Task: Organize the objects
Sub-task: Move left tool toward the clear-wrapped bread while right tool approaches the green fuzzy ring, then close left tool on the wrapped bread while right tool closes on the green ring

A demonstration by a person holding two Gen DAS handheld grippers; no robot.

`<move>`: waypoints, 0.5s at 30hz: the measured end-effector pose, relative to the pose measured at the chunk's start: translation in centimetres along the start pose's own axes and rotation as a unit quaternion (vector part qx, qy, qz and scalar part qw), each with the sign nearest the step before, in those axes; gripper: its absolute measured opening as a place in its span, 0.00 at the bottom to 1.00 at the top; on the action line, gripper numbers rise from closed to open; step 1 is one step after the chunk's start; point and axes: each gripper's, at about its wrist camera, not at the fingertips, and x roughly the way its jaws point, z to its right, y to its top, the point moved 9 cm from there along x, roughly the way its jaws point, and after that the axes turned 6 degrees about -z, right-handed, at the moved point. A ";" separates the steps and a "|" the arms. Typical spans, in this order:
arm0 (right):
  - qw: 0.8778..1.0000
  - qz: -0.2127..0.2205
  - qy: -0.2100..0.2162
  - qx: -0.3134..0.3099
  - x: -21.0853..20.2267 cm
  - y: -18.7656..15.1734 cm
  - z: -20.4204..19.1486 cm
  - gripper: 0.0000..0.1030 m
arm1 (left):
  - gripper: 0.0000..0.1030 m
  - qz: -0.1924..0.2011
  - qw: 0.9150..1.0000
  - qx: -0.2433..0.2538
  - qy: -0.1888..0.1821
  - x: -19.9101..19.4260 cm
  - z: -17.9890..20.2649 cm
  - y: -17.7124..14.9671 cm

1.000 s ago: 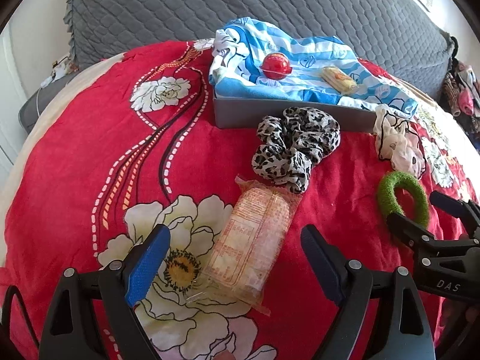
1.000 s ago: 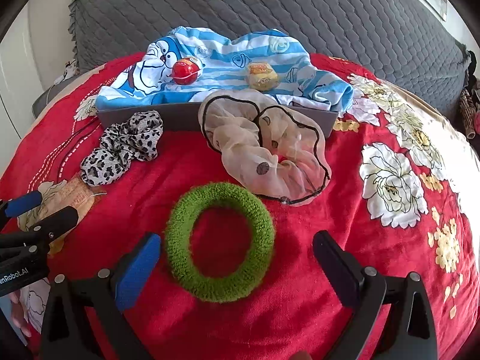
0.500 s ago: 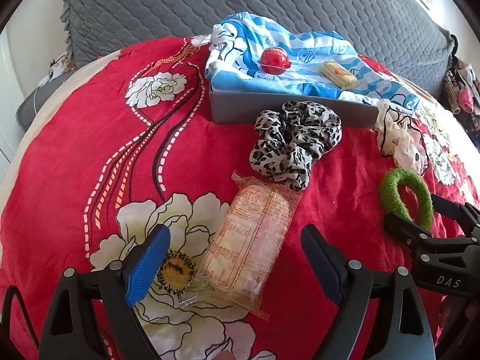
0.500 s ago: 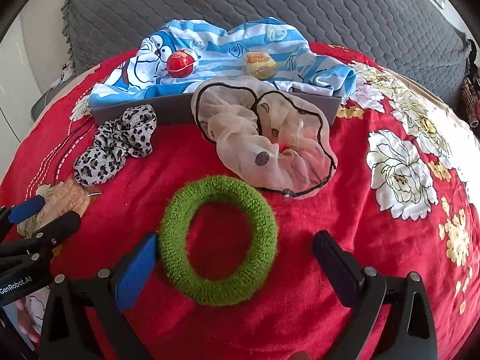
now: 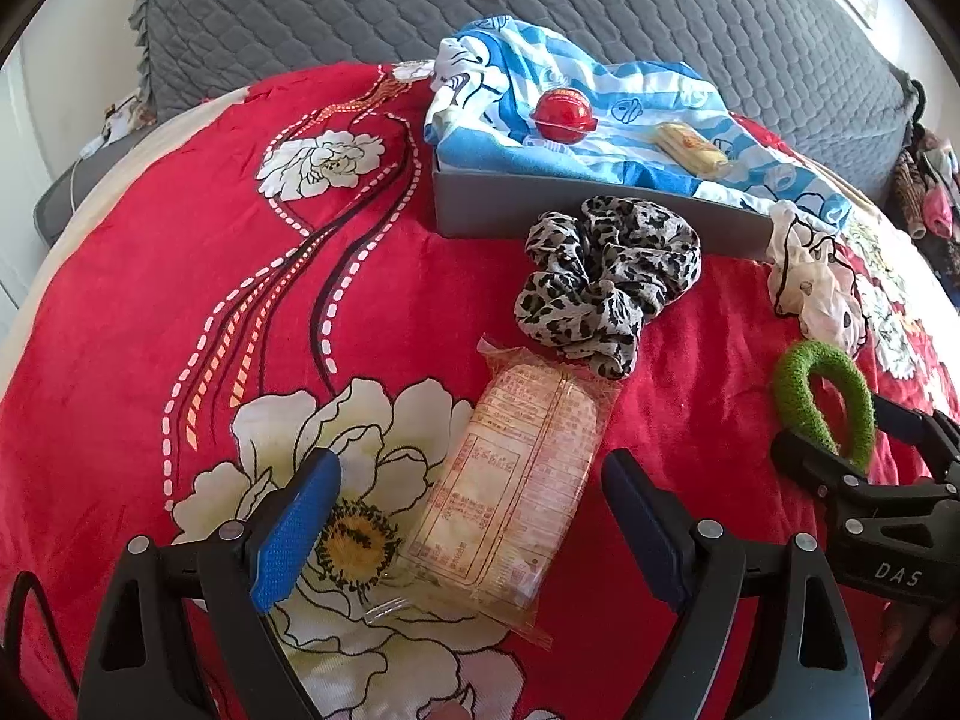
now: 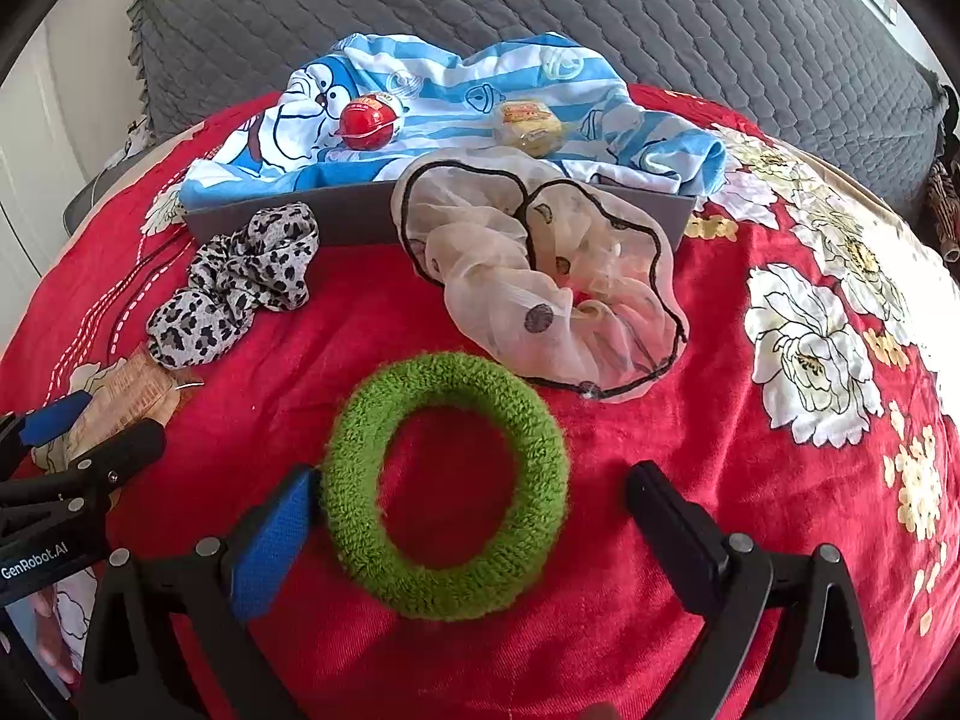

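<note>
The green knitted hair ring lies flat on the red floral bedspread between the fingers of the right tool, whose jaws stand wide apart; the blue pad sits just beside the ring's left edge, perhaps touching it, while the black finger on the other side is clear of it. Just beyond the ring lies a sheer cream scrunchie with dark dots and black edging, its far side against the front wall of a grey tray. To the left of that, a leopard-print scrunchie rests near the same wall. In front of it a sealed snack packet with red print lies on the bedspread between the fingers of the left tool, which is also wide open and grips nothing. The tray holds a blue-and-white striped cartoon cloth, and on that cloth sit a red ball-shaped capsule and a small yellow wrapped snack, well apart. A grey quilted pillow lies behind the tray.
</note>
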 end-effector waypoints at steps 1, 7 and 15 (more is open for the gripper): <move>1.000 0.000 0.000 -0.001 0.0 0.0 0.0 0.99 | 0.87 0.001 1.000 0.001 -0.002 0.0 0.1 0.0; 1.000 0.001 0.004 0.003 0.0 0.0 0.0 0.99 | 0.87 0.002 1.000 0.003 -0.008 -0.1 0.3 0.0; 1.000 0.005 -0.002 0.002 -0.1 0.1 0.2 0.90 | 0.87 0.001 1.000 0.008 -0.019 0.0 0.9 -0.1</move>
